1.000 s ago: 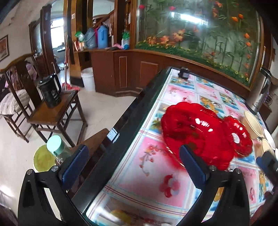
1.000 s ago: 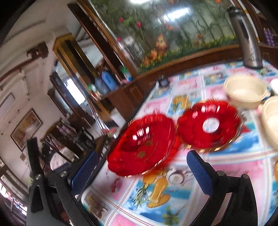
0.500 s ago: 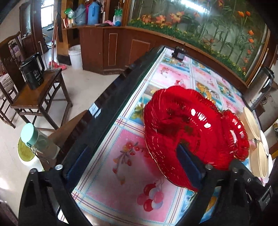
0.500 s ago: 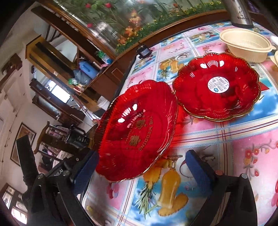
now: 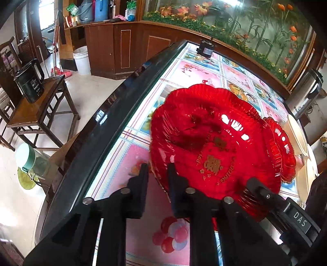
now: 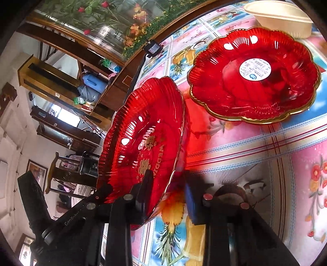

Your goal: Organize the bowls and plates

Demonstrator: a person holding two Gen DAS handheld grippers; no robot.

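Now I hold the large red plate (image 5: 210, 147) by its near rim with both grippers, and I judge the step in hand is to lift it and lay it on the second red plate (image 6: 253, 75), the one with the white sticker, which lies flat on the table (image 6: 286, 163) just beside it. To do this well, I think both hands must rise together and keep the same tilt, because the plate is glossy and thin at the edge and could slide out of a weak pinch. I would also keep it away from the cream bowl (image 6: 280, 16) behind the second plate, and lower it slowly so the scalloped rims fit one into the other.

My left gripper (image 5: 157, 169) is closed almost fully. One finger is under the rim and the other on the upper face, so the rim is pinched between them. In the left wrist view the plate is tilted, its near edge raised from the flowered cloth.

My right gripper (image 6: 167, 184) is closing at this moment, with the rim of the same plate between its jaws. One finger (image 6: 148, 182) already lies on the inner face near the gold letters. The blue pad (image 6: 191, 204) on the other side looks near the underside, but I cannot tell if it presses yet.
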